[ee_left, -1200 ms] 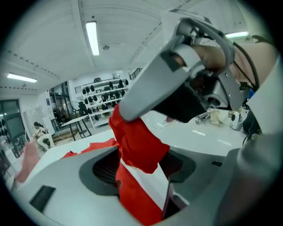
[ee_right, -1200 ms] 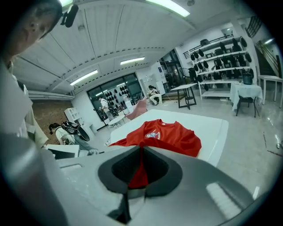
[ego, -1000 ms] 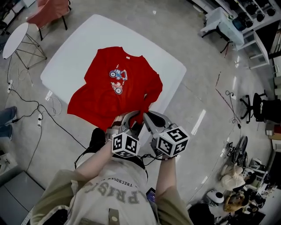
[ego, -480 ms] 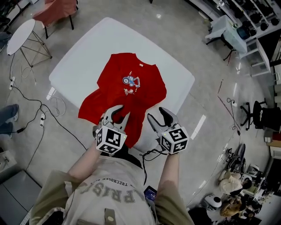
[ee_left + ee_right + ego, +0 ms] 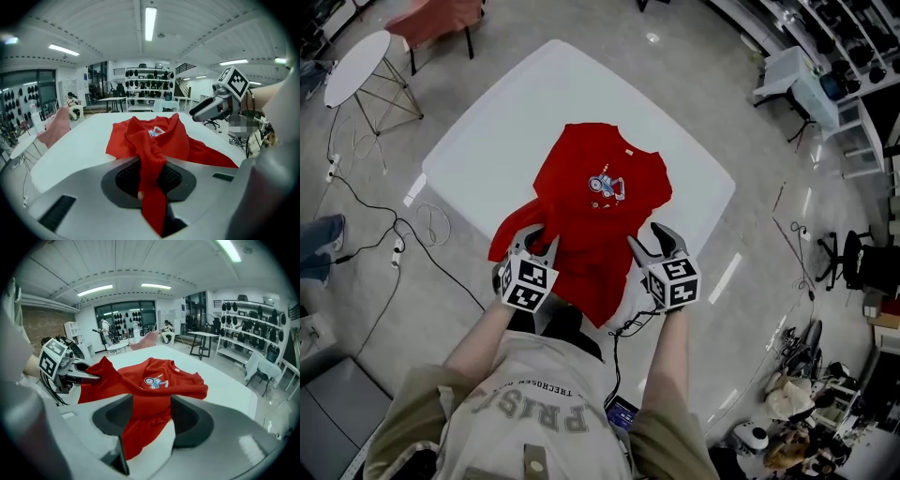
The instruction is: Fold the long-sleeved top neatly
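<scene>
The red long-sleeved top (image 5: 602, 197) with a small printed motif lies crumpled on the white table (image 5: 487, 141); its near part hangs over the table's front edge. My left gripper (image 5: 538, 244) is at the top's near left. In the left gripper view its jaws (image 5: 149, 163) have just been closing and pinch a ribbed fold of red fabric (image 5: 151, 154). My right gripper (image 5: 651, 242) is at the near right. Its jaws (image 5: 151, 404) have just been opening and stand wide apart, with the top's lower part (image 5: 145, 420) lying loose between them.
A round white side table (image 5: 356, 66) and a chair draped in pink cloth (image 5: 441, 14) stand at the far left. Cables (image 5: 389, 239) trail on the floor at the left. Shelving (image 5: 825, 84) and an office chair (image 5: 853, 258) are at the right.
The two grippers, side by side at the top's near edge, have moved apart. The left one went left with red fabric. The right one's jaws opened.
</scene>
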A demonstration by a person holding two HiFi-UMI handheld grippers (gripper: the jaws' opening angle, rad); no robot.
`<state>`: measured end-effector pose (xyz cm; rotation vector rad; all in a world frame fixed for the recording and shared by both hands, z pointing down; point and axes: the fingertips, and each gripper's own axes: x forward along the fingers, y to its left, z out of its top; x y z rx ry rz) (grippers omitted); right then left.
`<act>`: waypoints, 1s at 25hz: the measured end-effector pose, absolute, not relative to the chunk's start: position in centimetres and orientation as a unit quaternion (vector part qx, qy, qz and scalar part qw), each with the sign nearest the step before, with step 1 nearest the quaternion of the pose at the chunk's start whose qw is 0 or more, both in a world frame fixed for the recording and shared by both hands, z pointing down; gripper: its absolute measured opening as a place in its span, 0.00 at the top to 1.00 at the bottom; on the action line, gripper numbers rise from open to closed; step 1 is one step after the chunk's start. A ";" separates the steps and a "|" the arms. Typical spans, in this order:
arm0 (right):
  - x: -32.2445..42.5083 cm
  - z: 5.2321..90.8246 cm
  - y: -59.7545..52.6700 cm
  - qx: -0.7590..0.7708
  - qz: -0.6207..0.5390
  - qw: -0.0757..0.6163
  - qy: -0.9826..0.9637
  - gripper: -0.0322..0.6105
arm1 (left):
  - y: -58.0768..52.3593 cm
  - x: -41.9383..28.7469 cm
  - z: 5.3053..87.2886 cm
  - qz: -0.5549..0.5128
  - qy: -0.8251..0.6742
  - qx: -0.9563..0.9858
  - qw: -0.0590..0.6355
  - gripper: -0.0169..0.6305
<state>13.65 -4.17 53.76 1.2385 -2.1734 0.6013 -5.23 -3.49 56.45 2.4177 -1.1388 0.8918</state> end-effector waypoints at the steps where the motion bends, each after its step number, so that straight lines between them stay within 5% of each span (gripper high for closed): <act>1: 13.6 54.0 -4.4 0.465 0.225 0.286 -0.807 0.58 | -3.5 -5.5 57.2 0.321 -0.392 0.846 0.167 0.86; 7: 14.3 56.5 -4.5 0.489 0.242 0.332 -0.770 0.58 | -3.5 -7.4 60.5 0.369 -0.340 0.845 0.182 0.85; 11: 15.3 57.6 -3.9 0.513 0.266 0.336 -0.744 0.58 | -1.7 -9.5 61.5 0.399 -0.276 0.849 0.211 0.52; 16: 15.8 58.5 -4.3 0.509 0.268 0.351 -0.739 0.58 | -3.5 -12.9 57.5 0.400 -0.312 0.848 0.152 0.45; 25: 16.0 60.6 -5.3 0.453 0.299 0.378 -0.750 0.58 | -8.3 5.4 54.8 0.380 -0.200 0.901 0.054 0.45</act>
